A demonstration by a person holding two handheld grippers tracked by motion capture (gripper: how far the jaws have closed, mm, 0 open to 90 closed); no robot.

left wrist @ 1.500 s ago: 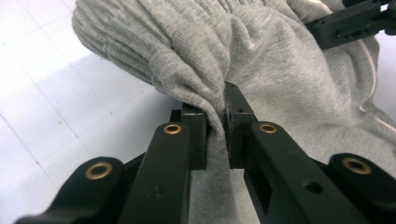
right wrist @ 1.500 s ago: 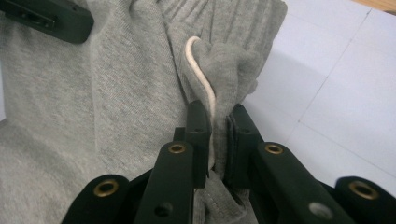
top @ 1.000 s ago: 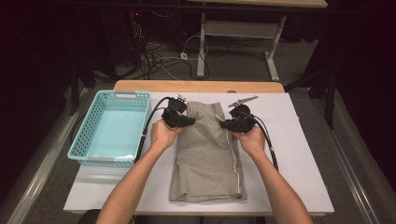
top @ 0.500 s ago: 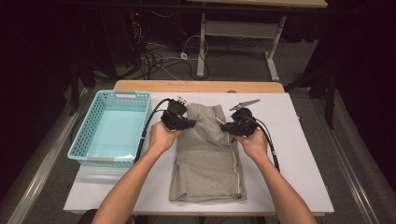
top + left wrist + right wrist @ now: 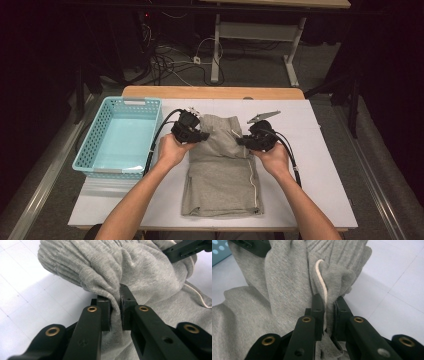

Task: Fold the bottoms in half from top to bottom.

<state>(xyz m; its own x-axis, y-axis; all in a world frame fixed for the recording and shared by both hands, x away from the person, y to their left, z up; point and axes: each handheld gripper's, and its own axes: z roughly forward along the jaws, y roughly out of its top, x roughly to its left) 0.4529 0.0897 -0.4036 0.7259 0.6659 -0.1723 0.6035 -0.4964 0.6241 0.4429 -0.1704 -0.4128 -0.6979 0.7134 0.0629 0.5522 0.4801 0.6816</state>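
Observation:
A grey knit garment (image 5: 220, 185) with a white drawstring (image 5: 322, 275) lies lengthwise on the white table (image 5: 320, 170). Its far end is raised and bunched between the two grippers. My left gripper (image 5: 204, 135) is at the far left of that end, and its jaws pinch a fold of the grey fabric (image 5: 140, 272) tightly, as the left gripper view (image 5: 115, 307) shows. At the far right my right gripper (image 5: 241, 141) is shut on a fold of the cloth (image 5: 284, 277) together with the drawstring (image 5: 329, 307). Each gripper view shows the other gripper's black jaw at its top edge.
A light blue plastic basket (image 5: 90, 150) stands on the table's left side, close to my left forearm. A wooden strip (image 5: 215, 92) runs along the far edge. Bare white tabletop lies to the right of the garment. Beyond the table are cables and desk legs.

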